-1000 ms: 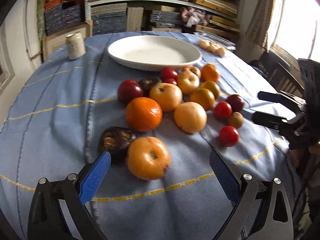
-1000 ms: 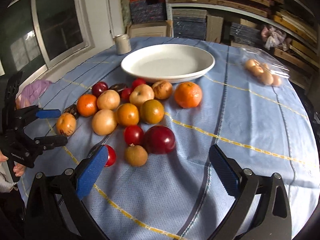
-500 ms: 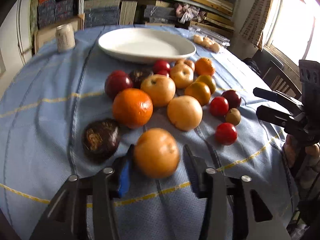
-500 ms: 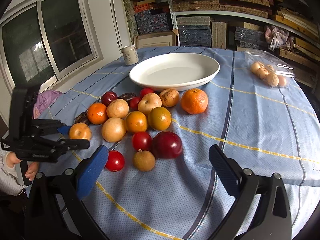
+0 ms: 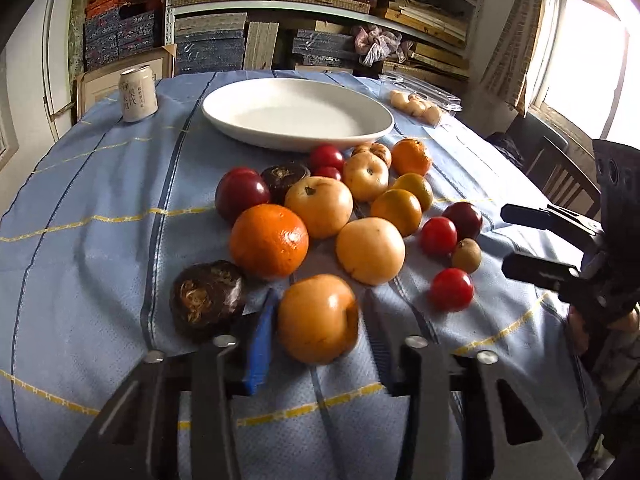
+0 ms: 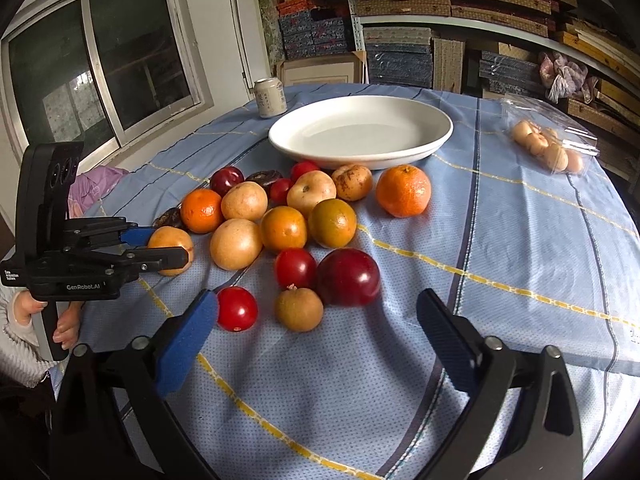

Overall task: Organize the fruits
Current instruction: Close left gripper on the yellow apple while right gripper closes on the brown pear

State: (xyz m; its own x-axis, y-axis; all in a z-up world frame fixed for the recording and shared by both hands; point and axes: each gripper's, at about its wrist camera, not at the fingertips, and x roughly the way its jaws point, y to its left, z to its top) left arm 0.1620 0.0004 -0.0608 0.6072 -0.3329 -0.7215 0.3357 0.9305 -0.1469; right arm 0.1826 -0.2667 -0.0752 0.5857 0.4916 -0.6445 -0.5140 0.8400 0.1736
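Left gripper (image 5: 318, 316) clamps pear (image 5: 318, 318); right gripper (image 6: 316, 320) agape.

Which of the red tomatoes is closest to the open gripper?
The small red tomato right beside the right hand-held gripper's blue pad. The other red ones sit farther back among the fruit, toward the white plate.

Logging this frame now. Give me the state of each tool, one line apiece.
Left tool: closed on the yellow-orange fruit nearest the table edge.
Right tool: open, holding nothing, hovering over the cloth by the red fruit.
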